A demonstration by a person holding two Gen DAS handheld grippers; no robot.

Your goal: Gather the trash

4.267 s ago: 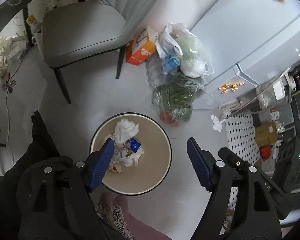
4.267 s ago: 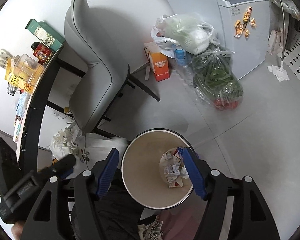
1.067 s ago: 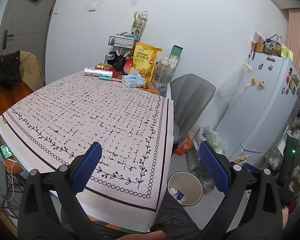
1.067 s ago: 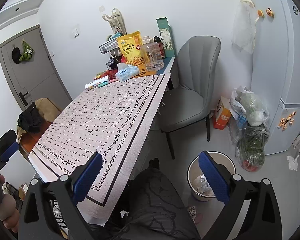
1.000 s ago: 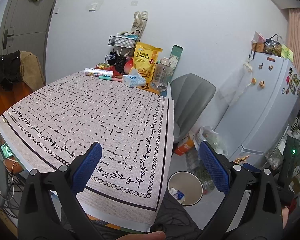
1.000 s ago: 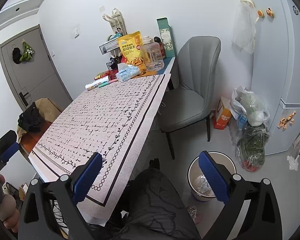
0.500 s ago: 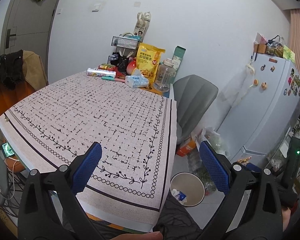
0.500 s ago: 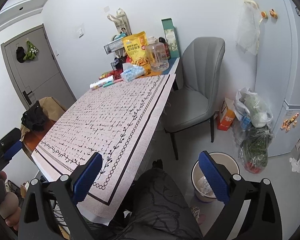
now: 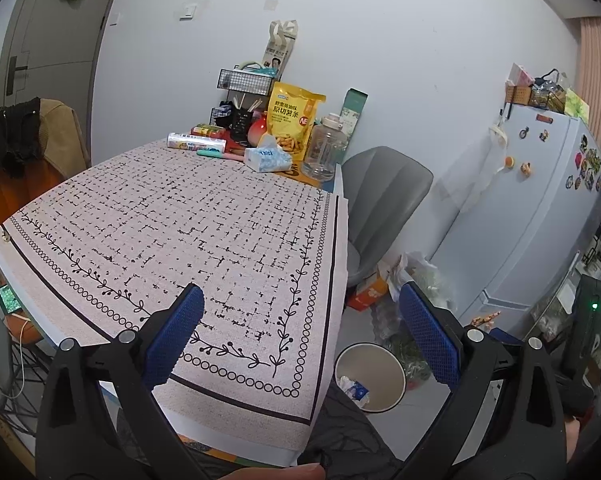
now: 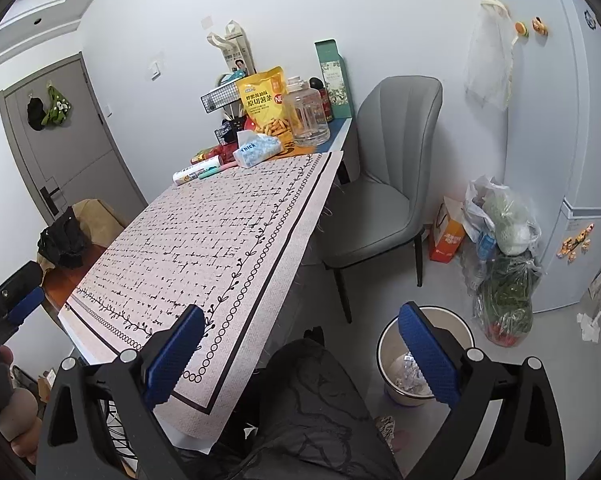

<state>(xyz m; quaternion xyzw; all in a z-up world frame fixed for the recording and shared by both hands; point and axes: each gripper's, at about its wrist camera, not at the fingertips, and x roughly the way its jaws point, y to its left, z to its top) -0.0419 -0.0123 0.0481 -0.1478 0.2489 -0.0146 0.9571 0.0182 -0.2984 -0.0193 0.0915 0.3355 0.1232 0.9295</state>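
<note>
**Both grippers empty above a cleared tablecloth; trash sits in the bin**

Left wrist view: the left gripper [image 9: 300,330] is held above the near edge of the patterned tablecloth [image 9: 188,232], its blue pads spread wide with nothing between them. No loose scraps show on the cloth. At the far end stand a yellow snack bag [image 9: 294,120], a tissue pack [image 9: 267,159], a clear jug [image 9: 323,146] and a wire rack [image 9: 246,80]. On the floor beside the table, the waste bin [image 9: 396,376] holds crumpled paper and a blue wrapper [image 9: 355,390].

Right wrist view: the right gripper [image 10: 302,350] also hangs wide and empty, over the person's lap, between the table edge and the waste bin [image 10: 384,354]. Crumpled trash [image 10: 408,370] lies at the bin's bottom. A grey chair [image 10: 384,200] stands past it, with plastic bags [image 10: 500,248] and an orange carton [image 10: 446,238] against the fridge [image 10: 556,128].

Judgement: collecting looks close to finished, or the person is scanning for leftovers. The next move calls for searching the far clutter and floor for true rubbish, telling it from kept goods, then reaching with one wide gripper.
</note>
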